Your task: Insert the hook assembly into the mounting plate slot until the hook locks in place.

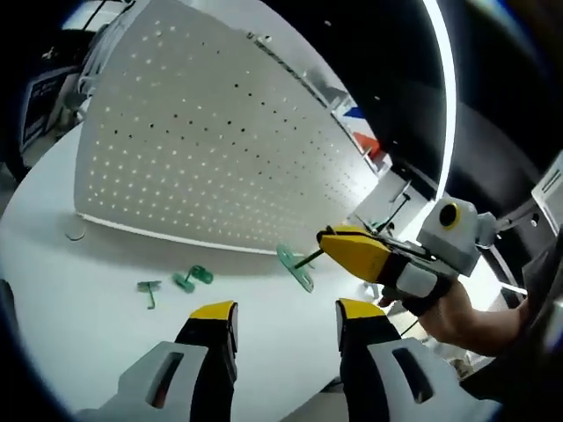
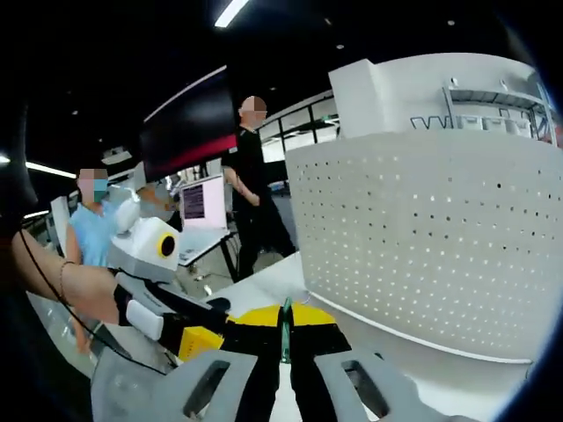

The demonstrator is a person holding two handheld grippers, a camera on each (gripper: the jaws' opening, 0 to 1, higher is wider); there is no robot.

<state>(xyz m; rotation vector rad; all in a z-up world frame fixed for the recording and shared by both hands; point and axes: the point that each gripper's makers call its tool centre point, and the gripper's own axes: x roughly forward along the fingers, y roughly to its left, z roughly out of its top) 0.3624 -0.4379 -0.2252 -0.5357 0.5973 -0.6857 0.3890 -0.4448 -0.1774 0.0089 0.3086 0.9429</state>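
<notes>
- Hook assembly [image 1: 296, 265], a translucent green piece with a round flange, sits at centre of the left gripper view, pinched at its dark stem by the right tool [image 1: 327, 247], which enters from the right, held by a person's hand [image 1: 457, 312].
- In the right gripper view the same green piece [image 2: 285, 332] stands upright between the closed yellow-tipped jaws at bottom centre.
- Mounting plate [image 1: 220, 132], a white perforated board, stands on the white surface [image 1: 97, 325] and fills the upper half of the left gripper view; the hook assembly is just in front of its lower edge.
- Left tool [image 1: 286, 318] rises from the bottom of its own view, jaws parted and holding nothing.
- Spare green hook parts [image 1: 176, 283] lie loose on the surface at lower left.
- Two people [image 2: 255, 176] show at the left of the right gripper view.
</notes>
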